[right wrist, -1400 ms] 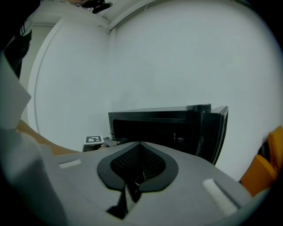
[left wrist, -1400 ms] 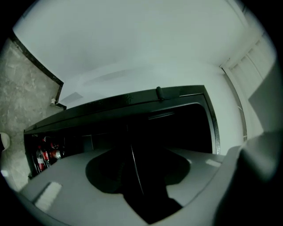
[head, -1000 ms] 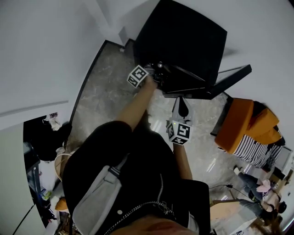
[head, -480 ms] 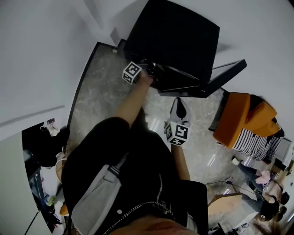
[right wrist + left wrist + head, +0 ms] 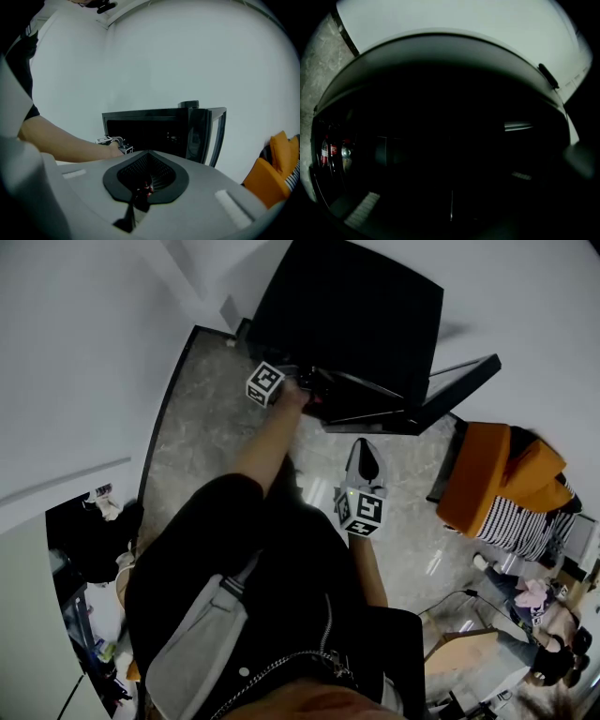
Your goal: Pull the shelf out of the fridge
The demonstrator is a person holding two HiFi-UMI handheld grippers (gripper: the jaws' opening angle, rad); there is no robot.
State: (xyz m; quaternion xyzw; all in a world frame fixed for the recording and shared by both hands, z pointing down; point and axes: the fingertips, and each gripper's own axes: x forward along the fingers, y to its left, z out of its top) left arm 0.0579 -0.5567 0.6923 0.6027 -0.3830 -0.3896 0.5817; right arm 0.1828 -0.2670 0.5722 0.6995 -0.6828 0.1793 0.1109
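Observation:
A small black fridge [image 5: 347, 315] stands on the floor with its door [image 5: 459, 385] swung open to the right. My left gripper [image 5: 314, 390] reaches level into the fridge's opening, its marker cube [image 5: 264, 382] just outside. Its jaws have just been closing. In the left gripper view the inside is too dark to show the left gripper [image 5: 451, 206], the shelf, or anything between the jaws. My right gripper [image 5: 364, 460] hangs back from the fridge over the floor, shut and empty. The right gripper [image 5: 145, 185] points at the fridge [image 5: 154, 131].
Red and silver cans [image 5: 333, 152] stand at the left inside the fridge. An orange cushion on striped cloth [image 5: 497, 484] lies right of the door. People [image 5: 534, 606] sit at the lower right. The marble floor [image 5: 206, 427] runs to a white wall.
My left gripper has edged a little further toward the fridge's opening. The right gripper has kept its place.

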